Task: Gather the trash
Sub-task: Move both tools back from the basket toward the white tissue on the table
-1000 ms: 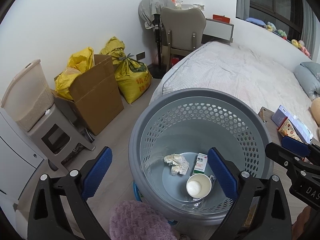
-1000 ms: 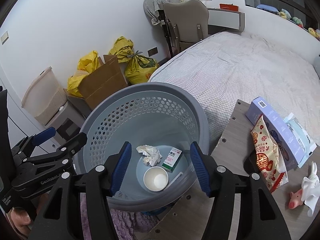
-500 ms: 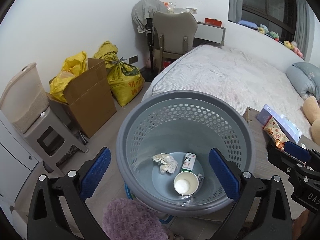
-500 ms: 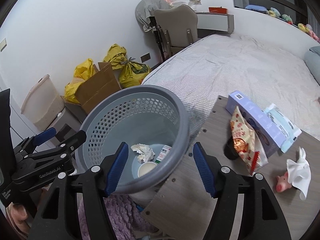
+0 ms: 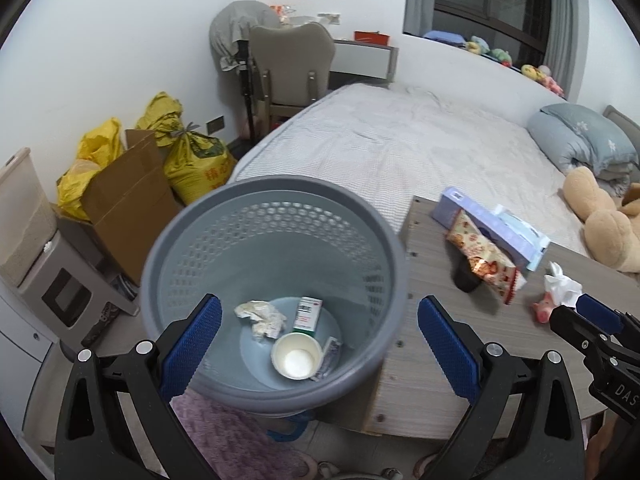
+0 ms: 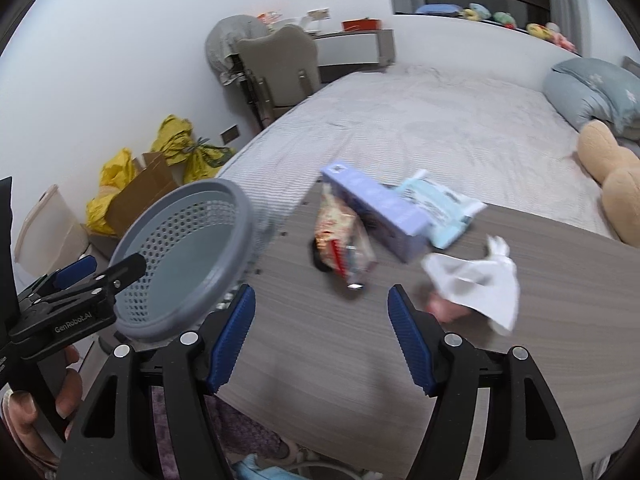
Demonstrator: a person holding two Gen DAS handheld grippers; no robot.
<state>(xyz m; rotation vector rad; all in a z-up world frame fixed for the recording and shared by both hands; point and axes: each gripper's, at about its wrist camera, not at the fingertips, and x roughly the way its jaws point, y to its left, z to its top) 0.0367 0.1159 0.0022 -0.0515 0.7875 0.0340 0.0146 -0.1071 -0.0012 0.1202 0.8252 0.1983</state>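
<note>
A grey perforated trash basket (image 5: 224, 240) stands left of a wooden table (image 5: 424, 364). It holds a crumpled tissue (image 5: 262, 314), a small medicine box (image 5: 307, 314) and a paper cup (image 5: 297, 356). My left gripper (image 5: 318, 346) is open and empty above the basket. My right gripper (image 6: 320, 338) is open and empty over the table (image 6: 340, 344). On the table lie a snack bag (image 6: 340, 240), a white tissue (image 6: 476, 280), a purple box (image 6: 376, 204) and a light blue packet (image 6: 440, 204).
A small pink pig toy (image 5: 542, 312) lies by the tissue (image 5: 562, 286). The bed (image 5: 420, 140) is beyond the table, with a plush bear (image 5: 604, 220). A cardboard box (image 5: 128, 184), yellow bags (image 5: 192, 156) and a chair (image 5: 292, 64) stand along the wall.
Both grippers have swung right and pulled back from the basket. The right gripper now faces the table and its trash; the basket sits at its left. Both stay open.
</note>
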